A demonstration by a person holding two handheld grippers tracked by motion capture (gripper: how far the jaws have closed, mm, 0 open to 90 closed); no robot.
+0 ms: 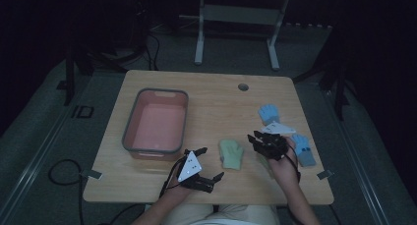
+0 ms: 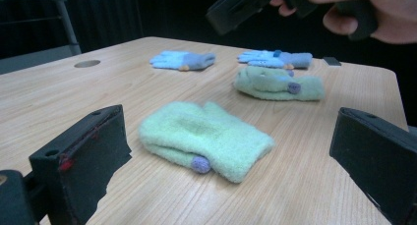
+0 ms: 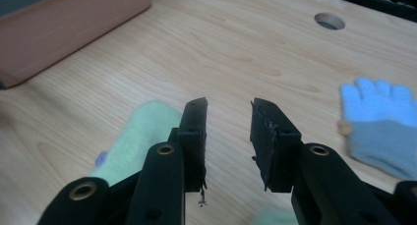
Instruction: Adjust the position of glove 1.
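High view: wooden table [image 1: 211,95], four small gloves on its right half, pink tub [image 1: 156,121] on the left.
Left gripper [image 1: 202,163]: near edge of the table, jaws spread wide, nothing between them.
Nearest green glove [image 1: 231,154]: flat on the wood, just right of the left gripper; framed between its jaws and a little beyond them in the left gripper view [image 2: 204,139].
Right gripper [image 1: 258,140]: raised over the table right of that glove, jaws parted and empty, glove to its left.
Second green glove [image 2: 278,82]: farther off, beneath the right hand [image 2: 361,11].
Blue gloves [image 1: 269,113] [image 1: 303,149]: far right, well apart from the left gripper.
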